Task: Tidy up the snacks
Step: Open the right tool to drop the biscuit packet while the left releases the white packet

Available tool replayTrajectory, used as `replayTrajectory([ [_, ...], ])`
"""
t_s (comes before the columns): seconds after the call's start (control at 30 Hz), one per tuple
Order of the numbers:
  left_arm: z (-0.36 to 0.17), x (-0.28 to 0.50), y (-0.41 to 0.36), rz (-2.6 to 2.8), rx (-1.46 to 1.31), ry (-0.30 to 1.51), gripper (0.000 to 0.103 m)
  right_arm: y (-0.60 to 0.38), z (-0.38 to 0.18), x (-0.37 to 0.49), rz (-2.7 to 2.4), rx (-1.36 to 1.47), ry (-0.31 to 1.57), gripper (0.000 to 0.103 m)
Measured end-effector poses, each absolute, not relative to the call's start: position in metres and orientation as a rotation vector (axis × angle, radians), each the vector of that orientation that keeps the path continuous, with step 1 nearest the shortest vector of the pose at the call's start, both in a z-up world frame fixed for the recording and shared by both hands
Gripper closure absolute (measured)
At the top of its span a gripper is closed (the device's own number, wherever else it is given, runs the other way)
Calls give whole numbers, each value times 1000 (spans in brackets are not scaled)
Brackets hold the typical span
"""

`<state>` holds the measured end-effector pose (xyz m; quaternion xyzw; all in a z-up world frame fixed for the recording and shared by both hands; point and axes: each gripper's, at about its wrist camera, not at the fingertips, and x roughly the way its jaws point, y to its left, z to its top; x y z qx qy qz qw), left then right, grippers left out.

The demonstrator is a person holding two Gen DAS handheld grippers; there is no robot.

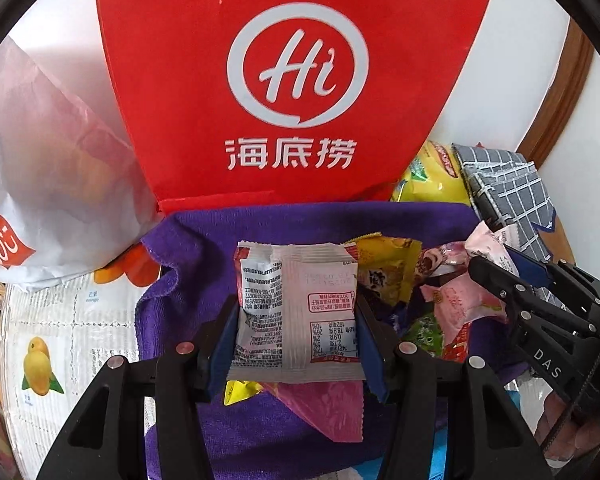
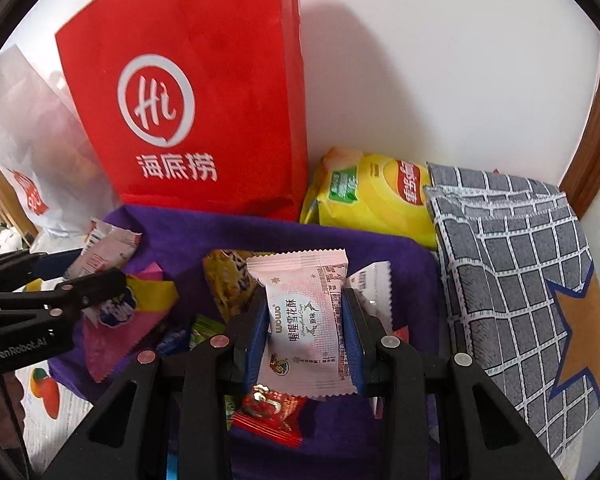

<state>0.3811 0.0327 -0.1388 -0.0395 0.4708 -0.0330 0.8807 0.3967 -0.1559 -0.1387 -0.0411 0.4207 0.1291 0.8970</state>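
A white plastic bag (image 1: pixel 40 184) sits far left by the red paper bag (image 1: pixel 284 80). The left tongs (image 1: pixel 296 320) pinch a white snack packet (image 1: pixel 296 312) above the purple cloth (image 1: pixel 204 248). The right tongs (image 2: pixel 306 328) pinch a pink snack packet (image 2: pixel 306 320). A grey checked cloth (image 2: pixel 512 280) lies rightmost.

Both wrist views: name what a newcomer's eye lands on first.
The tall red paper bag with its white Hi logo stands at the back against the wall. Below it, each gripper's jaws clamp a snack packet over the purple cloth: left gripper, right gripper.
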Motion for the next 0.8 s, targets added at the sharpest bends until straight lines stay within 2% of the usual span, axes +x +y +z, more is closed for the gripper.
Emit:
replayTrajectory([
  [0.5,-146,387,32,-92,-109,1016,51,-155,-140,397,258,-90,893,67],
  [0.8,-140,384,31,-110,-105,1022,50,-156,-121,387,247,-56,857,61],
])
